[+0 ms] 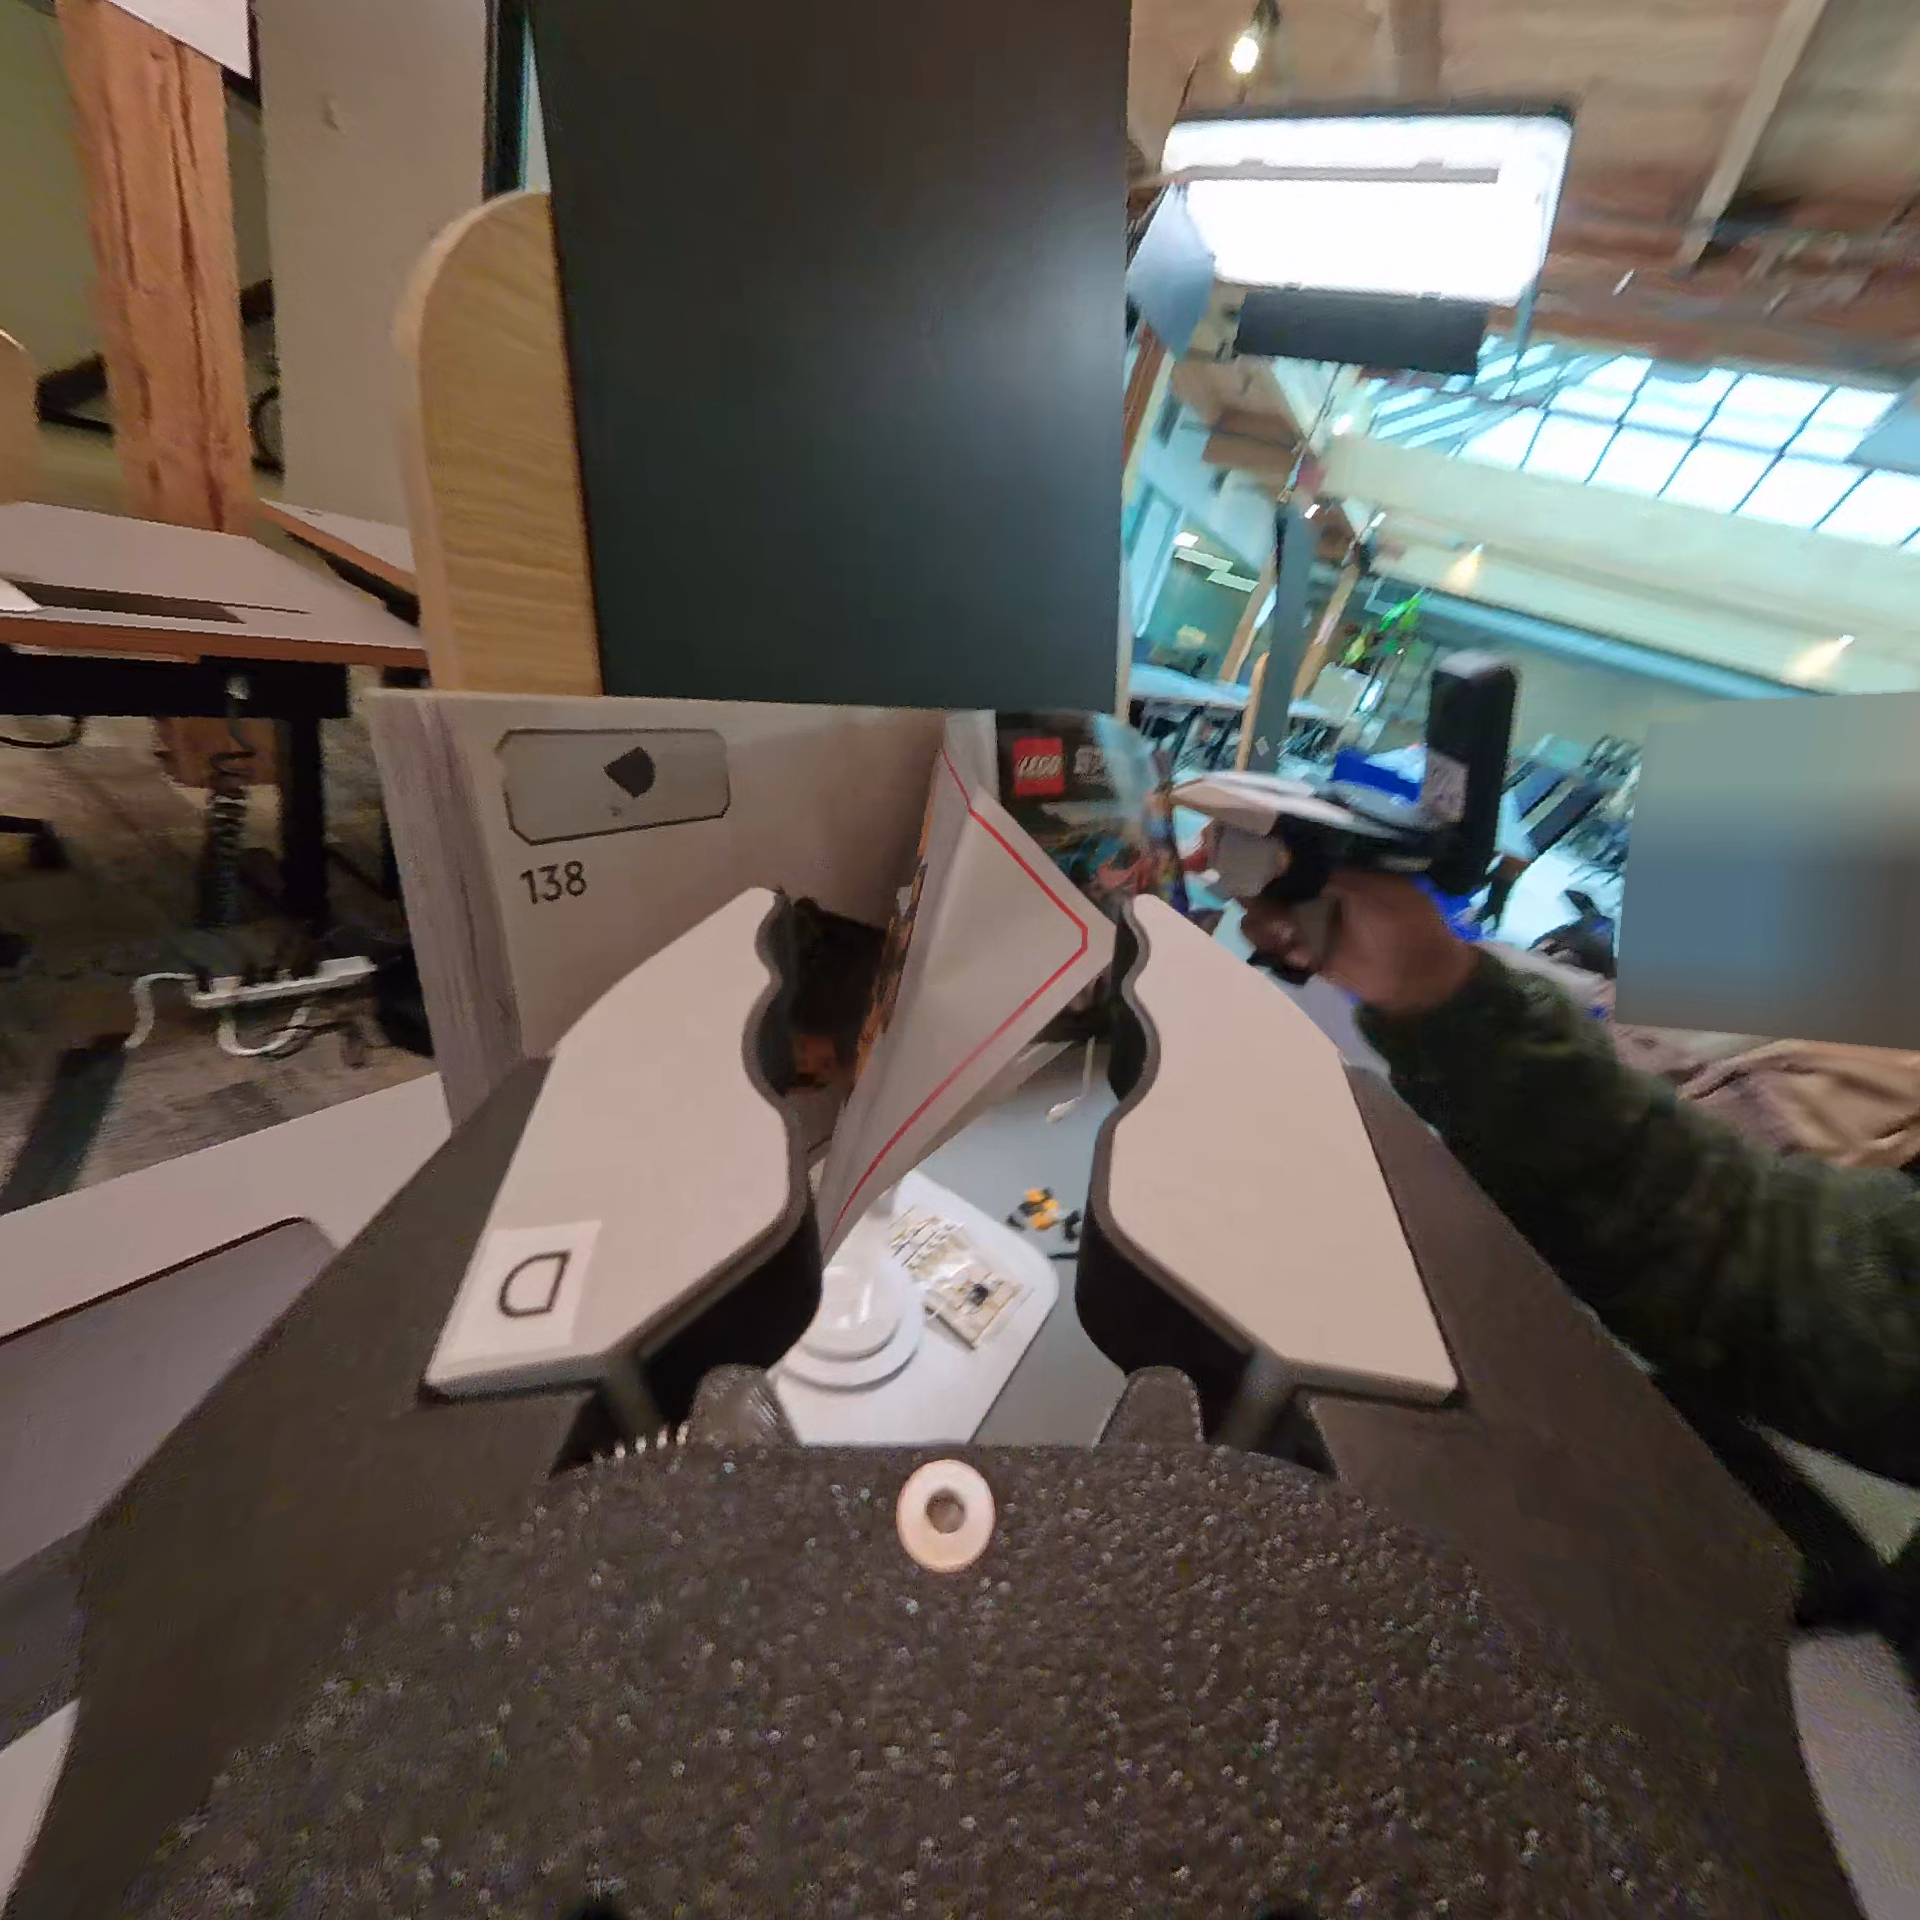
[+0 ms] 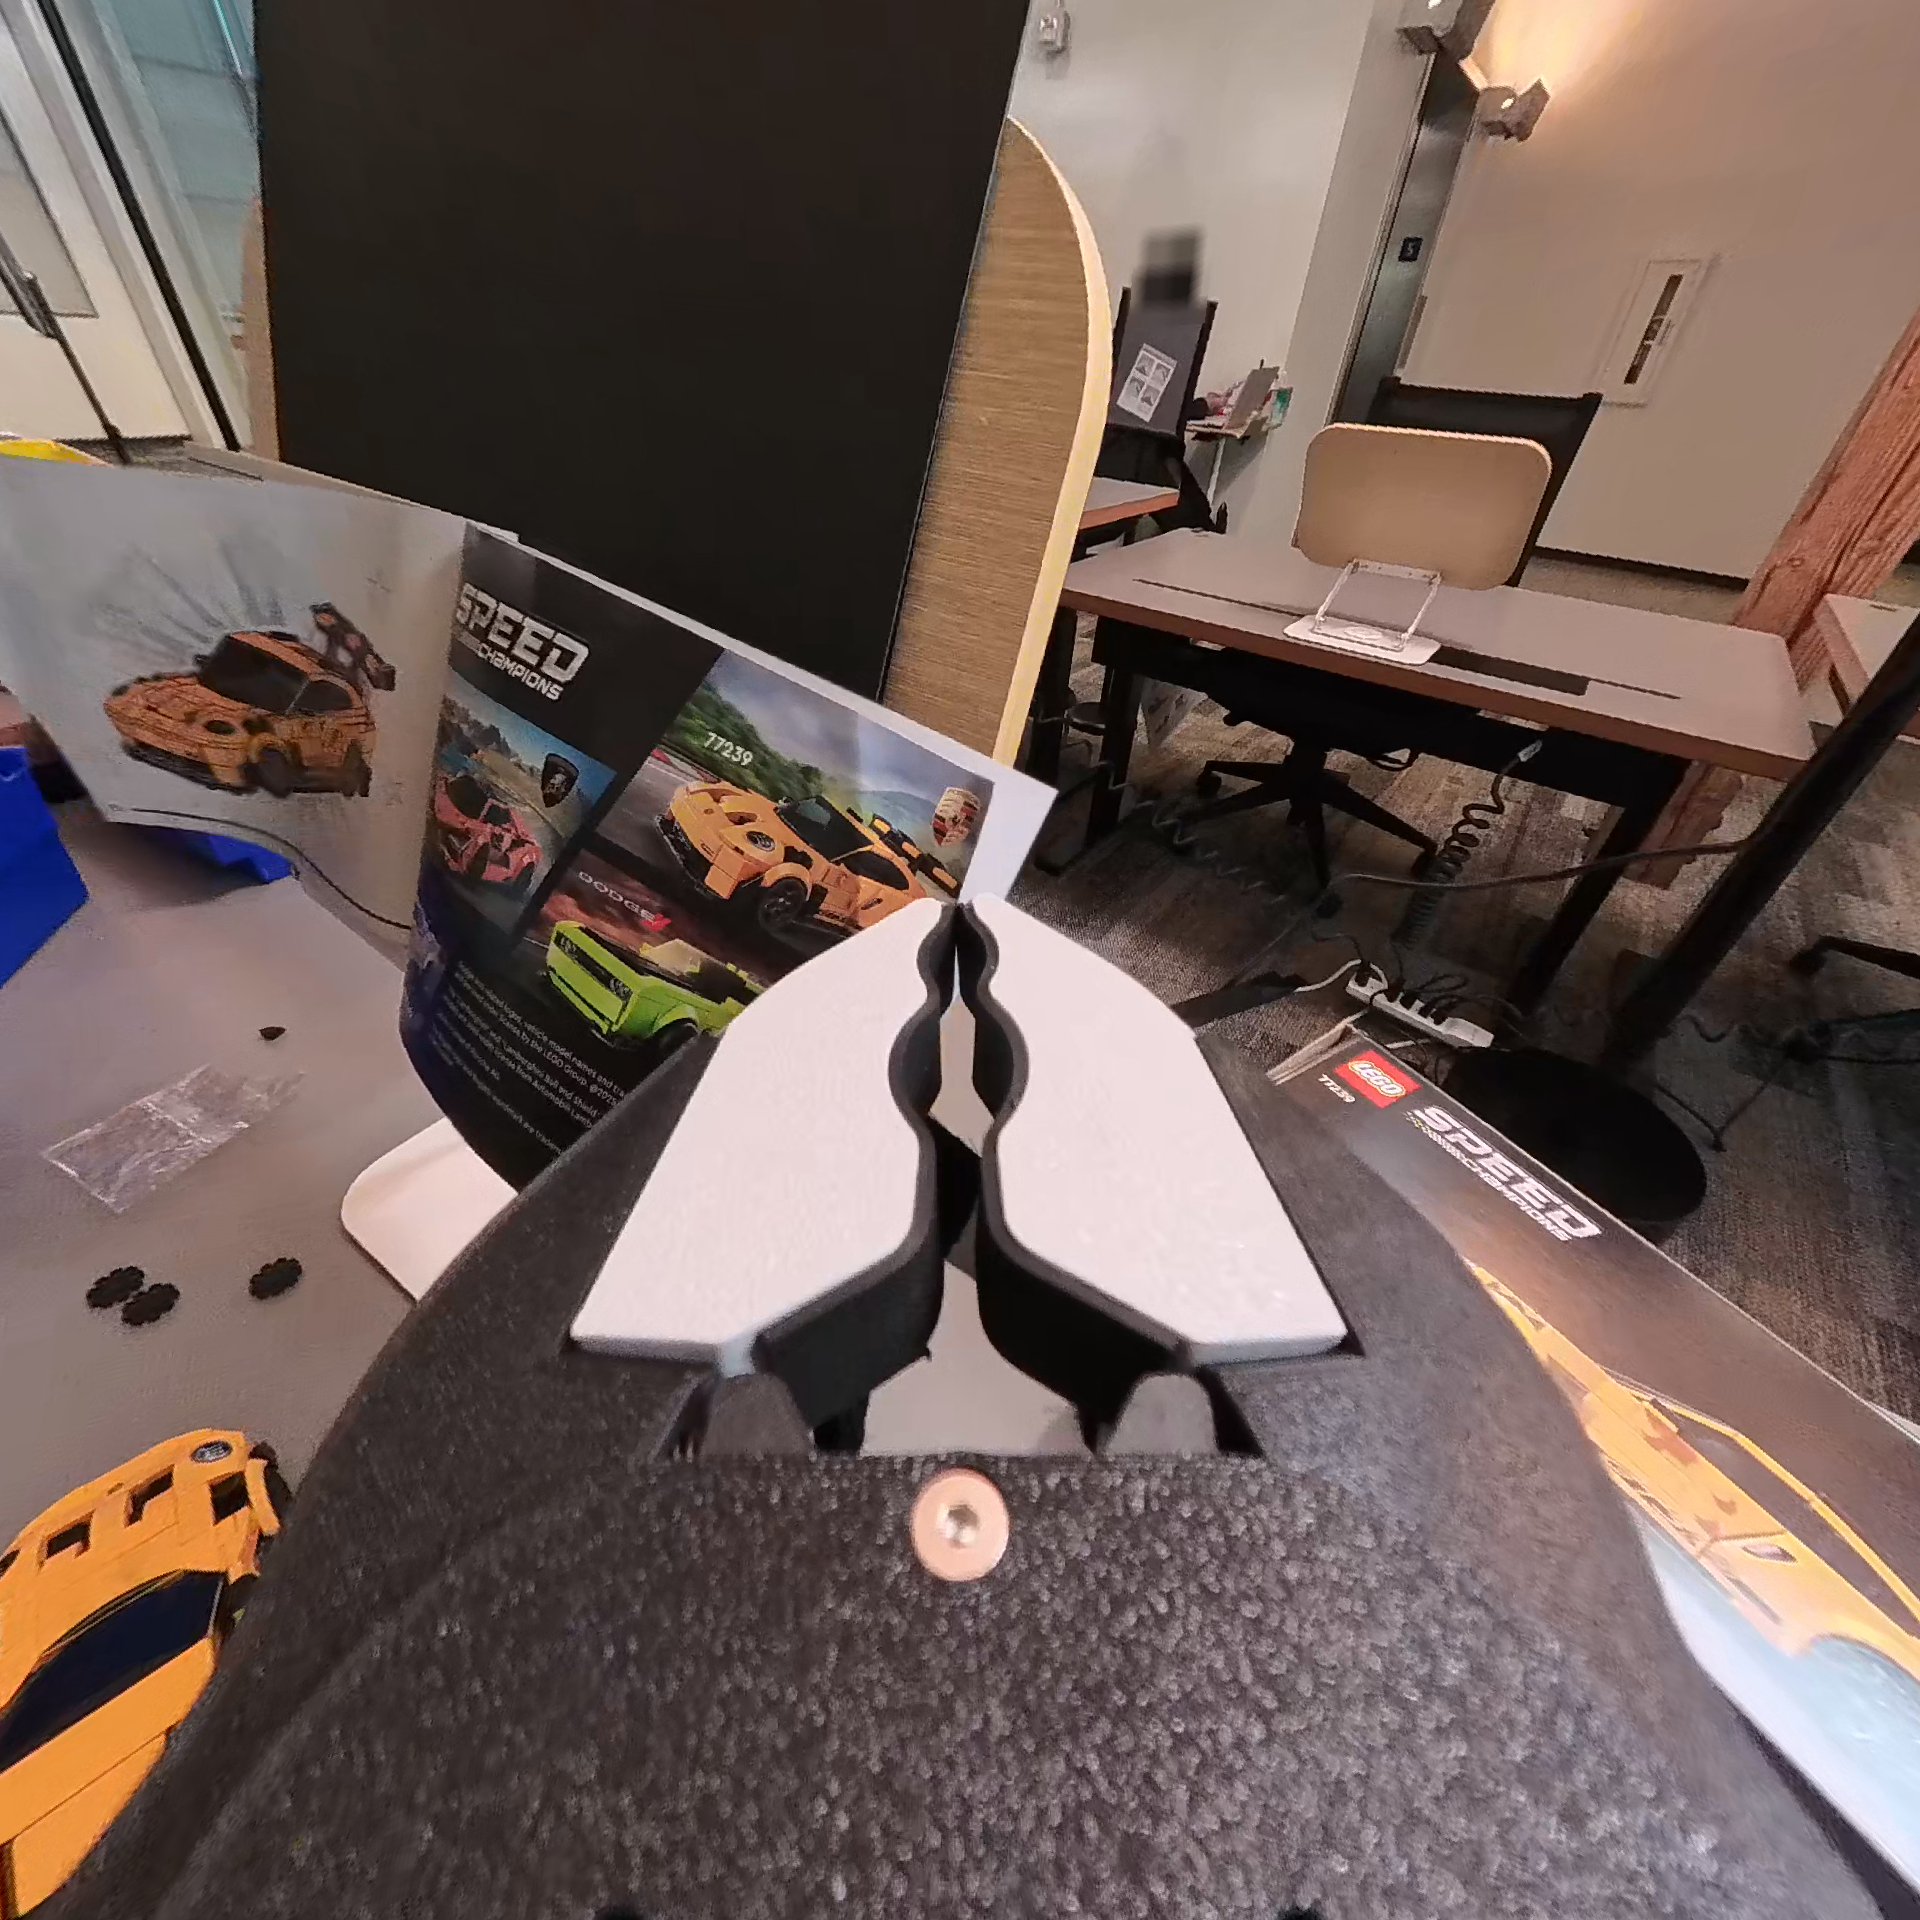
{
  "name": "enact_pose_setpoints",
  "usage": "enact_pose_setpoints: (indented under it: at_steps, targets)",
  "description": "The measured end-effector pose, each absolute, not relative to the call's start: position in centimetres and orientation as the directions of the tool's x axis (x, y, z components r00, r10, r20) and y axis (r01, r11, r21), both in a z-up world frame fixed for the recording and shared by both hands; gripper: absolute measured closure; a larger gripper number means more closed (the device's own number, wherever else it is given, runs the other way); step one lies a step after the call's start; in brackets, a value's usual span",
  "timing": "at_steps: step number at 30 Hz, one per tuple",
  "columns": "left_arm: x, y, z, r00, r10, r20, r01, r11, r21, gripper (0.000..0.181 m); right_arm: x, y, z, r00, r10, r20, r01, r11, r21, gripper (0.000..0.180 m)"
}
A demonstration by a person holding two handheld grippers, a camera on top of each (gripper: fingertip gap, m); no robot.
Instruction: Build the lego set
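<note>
An instruction booklet (image 1: 582, 831) stands open on a white stand (image 1: 862, 1340) on the grey table. My left gripper (image 1: 951, 914) is open, and a loose grey page with a red line (image 1: 977, 997) hangs between its fingers without being pinched. My right gripper (image 2: 956, 912) is shut, its tips meeting on the lower right edge of the booklet's printed back page (image 2: 727, 810). It also shows in the left wrist view (image 1: 1236, 821), held by a hand in a dark green sleeve. A built orange Lego car (image 2: 114, 1621) sits at the lower left.
The set's box (image 2: 1507, 1226) lies at the right table edge. Small black round parts (image 2: 135, 1294), a clear bag (image 2: 156, 1132) and a blue bin (image 2: 31, 894) lie to the left. A bag of small pieces (image 1: 956, 1268) and orange-black parts (image 1: 1039, 1210) lie by the stand. A black divider panel (image 1: 831, 364) stands behind. The left gripper's tips are roughly 30 cm from the right gripper's.
</note>
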State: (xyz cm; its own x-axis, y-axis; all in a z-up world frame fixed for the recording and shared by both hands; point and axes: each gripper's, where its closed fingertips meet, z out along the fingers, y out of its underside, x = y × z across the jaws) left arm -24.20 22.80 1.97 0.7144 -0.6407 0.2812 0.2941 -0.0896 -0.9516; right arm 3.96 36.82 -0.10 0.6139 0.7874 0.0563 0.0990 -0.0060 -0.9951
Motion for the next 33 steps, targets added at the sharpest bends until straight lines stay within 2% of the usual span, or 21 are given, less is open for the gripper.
enact_pose_setpoints:
  at_steps: [3,7,8,10,11,12,19,20,21,23,26,29,31,33]
  targets:
    - [-23.6,22.8,1.2,0.756,-0.626,0.192,0.188,-0.073,-0.979,0.118,3.9,36.8,-0.2,0.616,0.786,0.058,0.104,-0.008,-0.995,0.180]
    - [-24.3,23.7,-0.1,0.835,-0.544,0.083,0.049,-0.077,-0.996,0.122,3.9,37.0,-0.1,0.623,0.779,0.068,0.113,-0.003,-0.994,0.180]
    - [-24.8,24.1,-0.3,0.861,-0.505,0.054,0.018,-0.077,-0.997,0.131,3.9,37.1,0.0,0.624,0.778,0.069,0.114,-0.004,-0.993,0.180]
    - [-26.0,24.7,-0.2,0.905,-0.425,0.027,-0.003,-0.071,-0.998,0.167,3.9,37.5,0.0,0.631,0.772,0.075,0.122,-0.002,-0.993,0.180]
    - [-26.3,24.8,0.1,0.911,-0.411,0.032,0.006,-0.064,-0.998,0.178,4.0,37.7,0.0,0.637,0.767,0.083,0.128,0.001,-0.992,0.180]
    - [-26.6,25.0,0.4,0.916,-0.399,0.044,0.022,-0.059,-0.998,0.181,4.0,38.0,0.1,0.641,0.762,0.091,0.133,0.006,-0.991,0.180]
    - [-26.5,27.0,1.1,0.932,-0.361,-0.008,-0.032,-0.061,-0.998,0.181,4.2,39.8,-0.2,0.670,0.738,0.079,0.156,-0.036,-0.987,0.179]
    - [-26.3,27.0,1.4,0.933,-0.360,-0.014,-0.037,-0.058,-0.998,0.181,4.7,39.9,-0.5,0.695,0.715,0.071,0.161,-0.059,-0.985,0.172]
    - [-26.3,27.0,1.7,0.935,-0.355,-0.022,-0.045,-0.058,-0.997,0.181,5.4,39.9,-0.4,0.734,0.675,0.074,0.163,-0.069,-0.984,0.156]
    - [-26.0,26.9,2.0,0.935,-0.353,-0.034,-0.059,-0.059,-0.997,0.181,7.4,38.2,2.7,0.828,0.539,0.153,0.137,0.070,-0.988,0.149]
    - [-25.9,26.6,2.2,0.938,-0.342,-0.052,-0.079,-0.064,-0.995,0.181,6.2,30.3,9.4,0.842,0.414,0.346,0.170,0.405,-0.898,0.159]
    - [-26.1,26.8,2.1,0.943,-0.330,-0.038,-0.071,-0.090,-0.993,0.181,-0.5,22.4,11.2,0.675,0.600,0.430,0.164,0.447,-0.879,0.153]
    - [-26.4,27.2,1.9,0.949,-0.314,-0.013,-0.052,-0.117,-0.992,0.181,-4.1,17.0,12.3,0.584,0.652,0.484,0.125,0.517,-0.847,0.151]
    - [-26.3,27.6,1.8,0.950,-0.310,0.019,-0.021,-0.126,-0.992,0.181,-7.0,11.6,13.2,0.492,0.709,0.505,0.023,0.570,-0.822,0.166]
